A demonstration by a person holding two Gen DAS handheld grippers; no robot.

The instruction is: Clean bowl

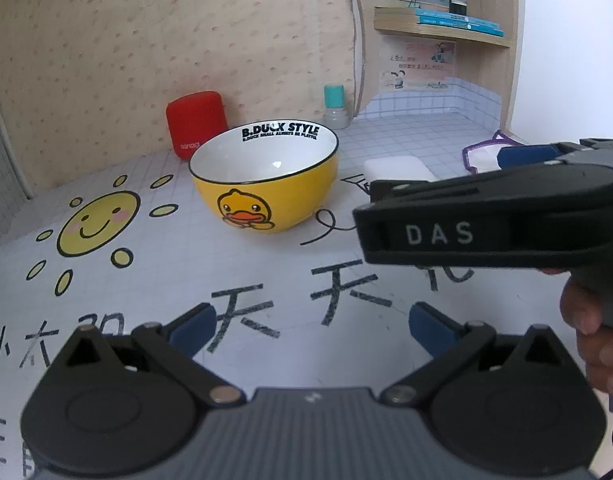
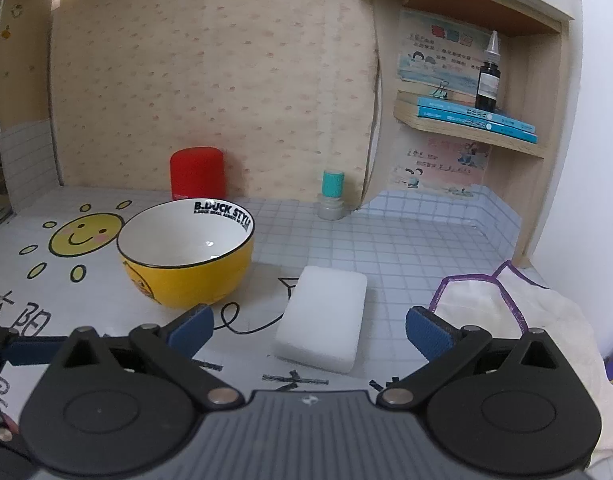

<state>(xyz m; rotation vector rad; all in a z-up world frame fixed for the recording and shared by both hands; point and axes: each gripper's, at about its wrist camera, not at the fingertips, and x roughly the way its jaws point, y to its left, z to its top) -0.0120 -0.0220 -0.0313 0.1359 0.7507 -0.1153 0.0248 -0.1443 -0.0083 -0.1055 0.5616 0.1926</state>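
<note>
A yellow bowl (image 1: 266, 184) with a duck picture and a white inside stands upright on the printed table mat; it also shows in the right wrist view (image 2: 186, 256). A white sponge block (image 2: 322, 322) lies to the right of the bowl, just ahead of my right gripper (image 2: 310, 330), which is open and empty. My left gripper (image 1: 312, 328) is open and empty, well short of the bowl. The right gripper's black body (image 1: 486, 220) crosses the left wrist view and partly hides the sponge (image 1: 398, 170).
A red cylinder speaker (image 2: 197, 174) and a small teal-capped bottle (image 2: 331, 196) stand at the back wall. A cream cloth with purple trim (image 2: 526, 316) lies at the right. A corner shelf (image 2: 466, 124) holds books and a dark dropper bottle.
</note>
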